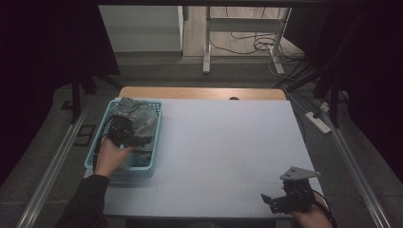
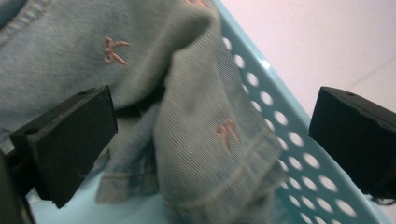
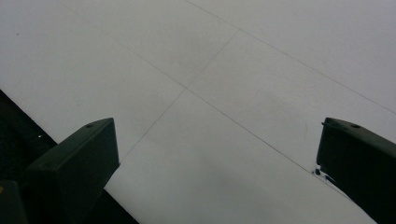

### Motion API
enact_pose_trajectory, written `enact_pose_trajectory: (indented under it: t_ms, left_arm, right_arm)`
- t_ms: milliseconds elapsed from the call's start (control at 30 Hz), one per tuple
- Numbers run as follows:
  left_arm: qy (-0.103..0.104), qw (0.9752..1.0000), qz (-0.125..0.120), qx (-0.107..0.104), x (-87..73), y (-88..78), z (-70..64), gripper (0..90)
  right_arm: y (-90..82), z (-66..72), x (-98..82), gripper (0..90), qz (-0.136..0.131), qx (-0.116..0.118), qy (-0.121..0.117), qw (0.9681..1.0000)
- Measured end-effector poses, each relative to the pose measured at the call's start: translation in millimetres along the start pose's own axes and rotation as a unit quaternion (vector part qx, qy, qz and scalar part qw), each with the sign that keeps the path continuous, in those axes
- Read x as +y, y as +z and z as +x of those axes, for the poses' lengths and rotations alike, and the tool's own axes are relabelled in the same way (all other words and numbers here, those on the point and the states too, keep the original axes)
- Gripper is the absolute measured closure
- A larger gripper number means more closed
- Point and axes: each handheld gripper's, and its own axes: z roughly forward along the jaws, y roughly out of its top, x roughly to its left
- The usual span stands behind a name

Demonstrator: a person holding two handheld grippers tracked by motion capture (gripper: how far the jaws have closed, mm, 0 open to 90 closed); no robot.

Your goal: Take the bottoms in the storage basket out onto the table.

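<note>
The left tool [image 2: 212, 135] hung inside the blue basket [image 1: 112, 173], jaws spread wide around a fold of the denim garment [image 2: 196, 112] heaped there, placed to pinch it; the right tool [image 1: 274, 199] waited wide open, holding nothing, over the bench [image 1: 228, 142] near its front edge

Counter [image 1: 223, 156]: white top marked with thin seam lines, a wooden strip along its far edge.
Frame legs [image 1: 207, 45]: white, on the floor beyond the far edge.
Cables [image 1: 256, 45]: loose on that floor.
Power strip [image 1: 318, 122]: white, off the right edge.
</note>
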Motion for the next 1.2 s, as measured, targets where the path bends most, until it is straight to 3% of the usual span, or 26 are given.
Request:
enact_pose_trajectory:
  t_ms: [167,433,733,933,1033,1067,1200]
  left_arm:
    - [-0.012,0.9999,0.005,0.003,9.0,12.0,7.4,0.2]
    - [-0.016,0.9986,0.042,0.029,19.1,39.1,16.5,0.0]
    - [-0.037,0.9964,0.073,0.024,18.9,60.7,26.9,0.0]
    - [-0.034,0.9954,0.084,0.028,18.4,67.1,27.7,0.0]
    - [-0.011,0.9921,0.113,0.054,17.6,76.4,23.3,0.4]
    - [-0.021,0.9922,0.113,0.047,17.7,76.8,24.5,1.0]
    - [-0.029,0.9921,0.116,0.038,15.2,76.0,25.7,9.6]
  right_arm:
    - [0.6,0.4,0.0,0.0,0.001,0.000,-0.002,1.0000]
    - [0.9,0.7,0.4,0.0,0.006,0.001,-0.005,1.0000]
    - [1.6,1.0,0.4,0.0,0.008,0.002,-0.008,0.9999]
    - [2.7,1.5,0.6,0.0,0.010,0.000,-0.010,0.9999]
    - [3.0,1.7,0.9,0.0,0.014,0.001,-0.012,0.9998]
    - [3.2,1.9,1.0,0.0,0.015,0.000,-0.012,0.9998]
    - [3.1,2.4,0.8,0.0,0.014,-0.002,-0.014,0.9998]
